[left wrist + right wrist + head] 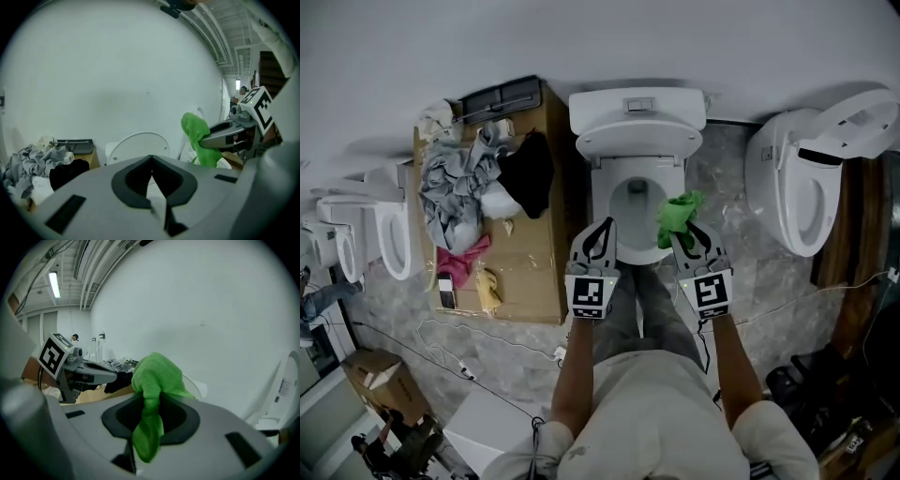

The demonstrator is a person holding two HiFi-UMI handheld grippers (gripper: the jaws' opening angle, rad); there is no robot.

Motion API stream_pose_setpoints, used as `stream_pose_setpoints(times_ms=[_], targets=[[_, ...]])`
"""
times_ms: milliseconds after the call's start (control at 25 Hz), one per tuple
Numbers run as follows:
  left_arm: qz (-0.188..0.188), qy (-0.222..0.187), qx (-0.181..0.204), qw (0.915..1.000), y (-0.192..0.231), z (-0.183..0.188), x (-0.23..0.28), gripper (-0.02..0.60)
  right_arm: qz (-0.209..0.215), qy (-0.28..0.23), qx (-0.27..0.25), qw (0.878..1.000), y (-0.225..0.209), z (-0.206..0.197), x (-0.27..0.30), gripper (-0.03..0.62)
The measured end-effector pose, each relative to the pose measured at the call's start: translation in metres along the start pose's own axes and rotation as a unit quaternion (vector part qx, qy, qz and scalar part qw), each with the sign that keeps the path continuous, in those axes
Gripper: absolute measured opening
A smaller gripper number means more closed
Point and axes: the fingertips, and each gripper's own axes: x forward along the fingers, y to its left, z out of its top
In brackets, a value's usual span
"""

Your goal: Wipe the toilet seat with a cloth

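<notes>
Progress looks slight, with wiping not visibly under way. Head view: right claw (680,232) carries the green cloth (678,214) over the toilet seat (604,202), by its right rim; whether they touch is unclear. Left gripper view: left claw (151,164) clenched, empty. Right gripper view: jaws pinch the cloth.

Bare industrial hall: several toilets (637,112) side by side, floor cables (422,342), exposed ceiling pipes (93,263).

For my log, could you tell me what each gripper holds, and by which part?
The right gripper holds the green cloth by a bunched middle fold; the left gripper is shut, empty.
</notes>
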Motion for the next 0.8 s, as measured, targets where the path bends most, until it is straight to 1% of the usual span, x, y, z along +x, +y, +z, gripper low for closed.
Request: stream_pose_setpoints(times_ms=[120,240,360,560,800], targets=[[-0.005,0.003,-0.008,0.9999,0.012,-0.016,0.014,0.012,-0.001,0.022,-0.011,1.000,0.001,-0.009,0.019,0.098],[-0.006,0.010,-0.017,0.9998,0.025,-0.036,0.025,0.012,-0.006,0.029,-0.003,1.000,0.003,-0.027,0.039,0.098],[-0.010,0.021,-0.023,0.9995,0.035,-0.061,0.033,0.012,-0.002,0.046,-0.001,0.999,0.008,-0.046,0.058,0.098],[-0.017,0.040,-0.036,0.9984,0.053,-0.108,0.046,0.012,-0.008,0.061,-0.007,0.998,0.015,-0.079,0.099,0.097],[-0.004,0.061,-0.066,0.9959,0.070,-0.154,0.055,0.012,-0.004,0.090,-0.014,0.996,0.026,-0.113,0.134,0.097]])
